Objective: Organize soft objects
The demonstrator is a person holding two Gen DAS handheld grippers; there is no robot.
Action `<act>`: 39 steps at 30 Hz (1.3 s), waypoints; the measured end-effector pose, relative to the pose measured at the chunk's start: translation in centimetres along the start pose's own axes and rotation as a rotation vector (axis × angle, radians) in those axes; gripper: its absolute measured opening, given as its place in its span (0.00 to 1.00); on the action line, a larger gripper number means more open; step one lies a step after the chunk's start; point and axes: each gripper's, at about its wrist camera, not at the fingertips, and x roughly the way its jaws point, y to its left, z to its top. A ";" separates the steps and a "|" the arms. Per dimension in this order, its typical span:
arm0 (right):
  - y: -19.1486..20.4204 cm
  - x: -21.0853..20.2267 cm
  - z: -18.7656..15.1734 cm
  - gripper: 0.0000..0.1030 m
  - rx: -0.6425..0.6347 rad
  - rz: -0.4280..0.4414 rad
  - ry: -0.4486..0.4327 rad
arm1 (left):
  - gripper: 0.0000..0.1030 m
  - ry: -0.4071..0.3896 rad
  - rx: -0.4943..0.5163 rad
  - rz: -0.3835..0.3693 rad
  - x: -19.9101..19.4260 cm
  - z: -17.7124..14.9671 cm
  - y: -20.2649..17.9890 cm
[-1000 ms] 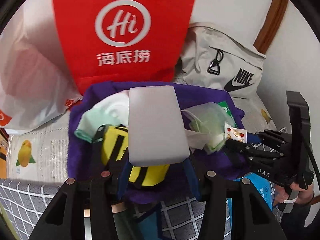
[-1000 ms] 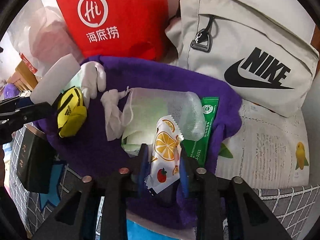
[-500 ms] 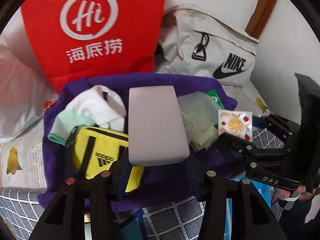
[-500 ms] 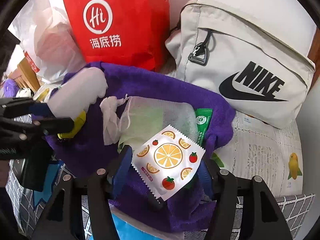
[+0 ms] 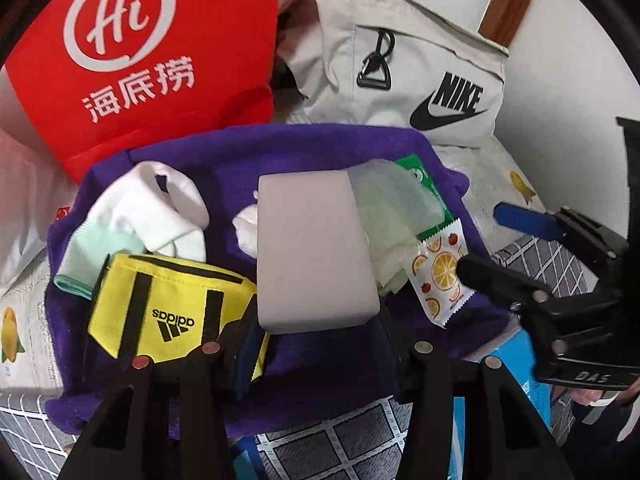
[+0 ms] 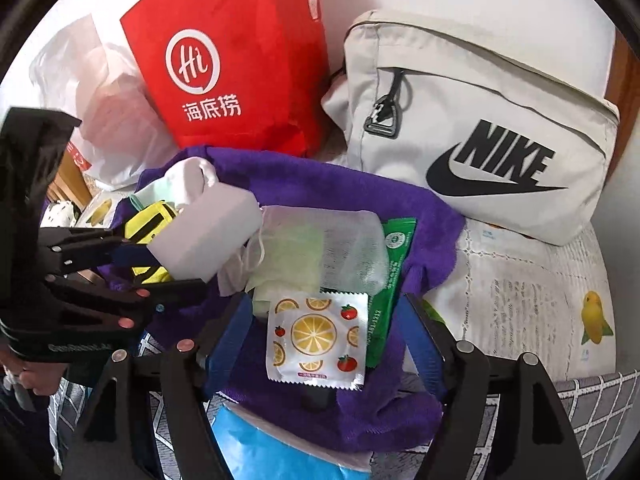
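One purple towel [image 6: 320, 188] carries one white foam block [image 5: 312, 252], one mesh pouch [image 6: 320, 248], one yellow pouch [image 5: 168, 308] at eight o'clock and one fruit-print sachet [image 6: 316, 340]. Left gripper [image 5: 316, 344] clamps the block. Right gripper [image 6: 324, 340], jaws just opening, has released the sachet pinched a second ago; it lies loose between them.

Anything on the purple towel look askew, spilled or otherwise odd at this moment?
Nothing spilled or damaged. The white foam block sits clamped in the left gripper, above the purple towel. The orange-print sachet lies flat between the right gripper's jaws, which have just been opening.
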 end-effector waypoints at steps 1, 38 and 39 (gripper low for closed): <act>0.0 -0.1 -0.1 0.72 0.000 -0.005 -0.001 | 0.47 0.006 0.001 -0.001 0.2 -0.1 -0.1; 5.7 -10.6 -5.8 0.72 0.045 -0.098 -0.064 | 0.73 -0.116 -0.140 0.175 -13.3 -9.0 0.5; 6.0 -11.3 -6.2 0.72 0.051 -0.096 -0.070 | 0.73 -0.132 -0.144 0.181 -14.2 -9.7 0.3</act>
